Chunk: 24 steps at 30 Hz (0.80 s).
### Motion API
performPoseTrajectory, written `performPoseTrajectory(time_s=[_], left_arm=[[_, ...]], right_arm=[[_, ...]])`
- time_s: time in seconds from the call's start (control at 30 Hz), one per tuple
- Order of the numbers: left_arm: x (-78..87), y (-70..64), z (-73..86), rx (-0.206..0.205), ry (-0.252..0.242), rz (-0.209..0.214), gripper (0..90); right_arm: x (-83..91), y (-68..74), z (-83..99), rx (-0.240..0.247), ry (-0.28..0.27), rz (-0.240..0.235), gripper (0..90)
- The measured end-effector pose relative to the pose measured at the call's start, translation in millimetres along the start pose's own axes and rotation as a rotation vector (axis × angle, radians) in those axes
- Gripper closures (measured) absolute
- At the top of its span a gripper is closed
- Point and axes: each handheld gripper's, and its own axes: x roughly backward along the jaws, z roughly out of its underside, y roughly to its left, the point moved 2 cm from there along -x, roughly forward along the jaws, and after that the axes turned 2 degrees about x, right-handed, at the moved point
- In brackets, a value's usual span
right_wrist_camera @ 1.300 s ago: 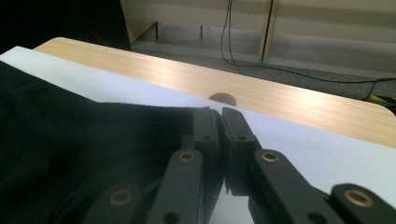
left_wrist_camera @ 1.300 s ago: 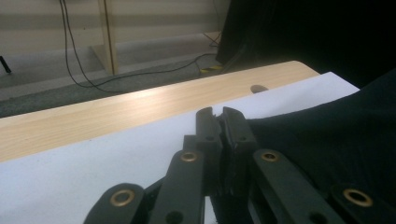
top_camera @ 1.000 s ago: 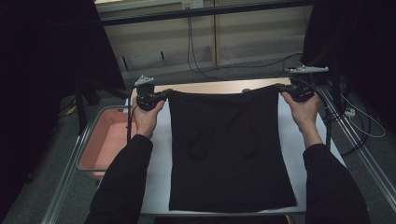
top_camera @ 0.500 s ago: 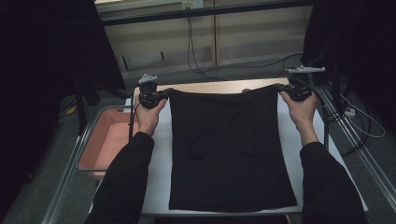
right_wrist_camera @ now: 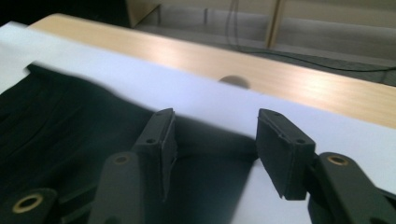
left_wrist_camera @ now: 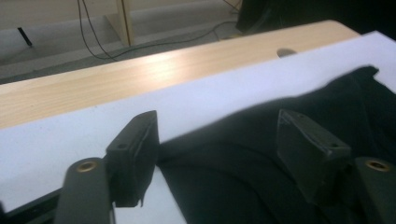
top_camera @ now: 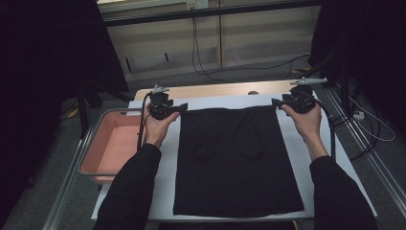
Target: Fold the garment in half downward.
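Your left gripper sits at the far left corner of the flat black cloth garment, jaws spread apart with the fabric edge between them, nothing clamped. Your right gripper is at the far right corner, jaws likewise parted over the hem. The garment lies spread on the white sheet covering the pale wooden table, beside the pink plastic tray.

Plain black garment between jaws. White sheet beneath jaws. Pale wood-grain tabletop beyond jaws. Pink tray beside left gripper. Jaws black, brass rivets.
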Motion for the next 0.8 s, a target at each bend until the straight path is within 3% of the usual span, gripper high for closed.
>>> performPoseTrajectory(time_s=[0.2, 0.27, 0.47, 0.63, 0.73, 0.8], left_arm=[[10.5, -22.3, 23.4, -0.059, 0.022, 0.043, 17.5], [13.1, -28.1, 32.4, -0.097, 0.045, 0.044, 16.2], [14.7, -52.5, 52.9, -0.14, 0.083, 0.096, 15.3], [14.3, -75.1, 68.0, -0.201, 0.142, 0.161, 25.9], [15.5, -84.0, 76.6, -0.19, 0.188, 0.216, 36.0], [17.1, -85.7, 79.2, -0.199, 0.197, 0.205, 38.6]], right_arm=[[12.6, 43.1, 21.9, 0.09, 0.041, -0.097, 46.2], [15.8, 57.7, 30.7, 0.119, 0.065, -0.136, 48.2], [18.2, 91.9, 52.1, 0.173, 0.101, -0.228, 64.0], [15.0, 104.8, 64.8, 0.199, 0.143, -0.254, 71.2], [13.9, 107.6, 73.0, 0.211, 0.175, -0.26, 73.2], [13.5, 108.6, 78.9, 0.215, 0.198, -0.263, 73.7]])
